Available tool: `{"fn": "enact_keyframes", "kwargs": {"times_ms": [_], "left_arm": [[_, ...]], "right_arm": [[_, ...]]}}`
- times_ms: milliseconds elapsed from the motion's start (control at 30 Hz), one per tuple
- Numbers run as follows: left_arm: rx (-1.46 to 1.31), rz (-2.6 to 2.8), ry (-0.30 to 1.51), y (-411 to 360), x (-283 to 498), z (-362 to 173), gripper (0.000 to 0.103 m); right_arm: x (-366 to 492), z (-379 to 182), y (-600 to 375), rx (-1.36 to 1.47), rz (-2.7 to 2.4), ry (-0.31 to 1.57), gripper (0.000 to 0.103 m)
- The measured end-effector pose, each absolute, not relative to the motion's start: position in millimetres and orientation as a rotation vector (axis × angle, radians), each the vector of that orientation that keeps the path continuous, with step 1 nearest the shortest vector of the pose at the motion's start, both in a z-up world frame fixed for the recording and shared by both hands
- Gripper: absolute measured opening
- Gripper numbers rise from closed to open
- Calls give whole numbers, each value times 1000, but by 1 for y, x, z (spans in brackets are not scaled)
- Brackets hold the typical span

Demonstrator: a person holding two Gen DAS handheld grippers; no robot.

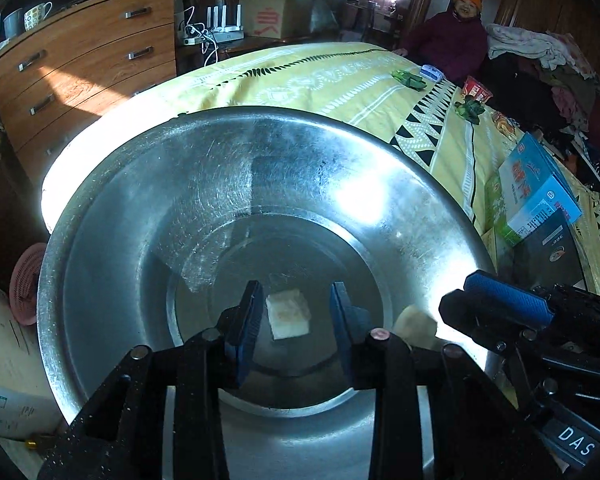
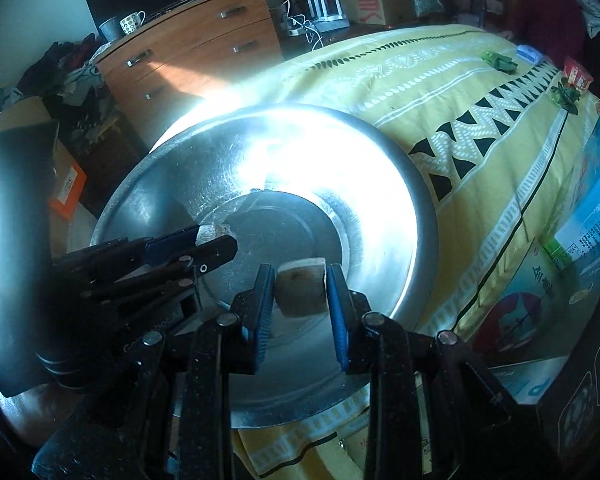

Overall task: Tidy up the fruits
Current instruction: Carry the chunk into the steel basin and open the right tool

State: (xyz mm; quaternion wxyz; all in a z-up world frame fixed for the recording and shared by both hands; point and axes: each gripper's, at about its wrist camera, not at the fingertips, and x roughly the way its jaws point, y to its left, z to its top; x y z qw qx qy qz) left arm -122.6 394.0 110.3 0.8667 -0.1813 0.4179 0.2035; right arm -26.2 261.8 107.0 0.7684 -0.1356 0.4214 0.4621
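Both of our grippers work over one wide steel basin (image 1: 148, 184) that sits on a bed with a yellow patterned cover (image 1: 340, 80).

Left gripper (image 1: 296, 316): jaws apart, nothing between the pads in contact. A pale, roughly square fruit chunk (image 1: 288, 314) lies on the basin's flat bottom, seen in the gap between the two fingers and clear of both pads. The sloping basin wall rises all round ahead of the jaws; its rim runs far ahead and wide to either side, so we have open room on the flat bottom around the chunk. A second pale piece (image 1: 416, 326) shows just to the right of the right finger, partly hidden; we cannot tell from this view what holds it.

Right gripper (image 2: 300, 292): jaws clamped on a fruit piece (image 2: 302, 290), both blue pads pressed to its sides. The piece is blocky, tan-brown on the near face with a pale top edge and a small dark speck. It hangs above the basin's near slope. The basin rim curves ahead and to the right of the jaws; beyond it the cover lies bare for a stretch.

To the right of both jaws, boxes (image 2: 592, 208) crowd the bed edge, close to the basin rim. A wooden chest of drawers (image 2: 188, 48) stands far ahead-left.
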Motion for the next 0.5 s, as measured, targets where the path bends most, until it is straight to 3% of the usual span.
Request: {"fn": "enact_keyframes", "kwargs": {"times_ms": [167, 300, 500], "left_arm": [[-376, 437, 873, 394, -123, 112, 49], [-366, 448, 872, 393, -123, 114, 49], [-354, 451, 842, 386, -128, 124, 49]], "right_arm": [[-33, 114, 261, -314, 1000, 880, 29], [-41, 127, 253, -307, 1003, 826, 50], [-57, 151, 220, -262, 1003, 745, 51]]}}
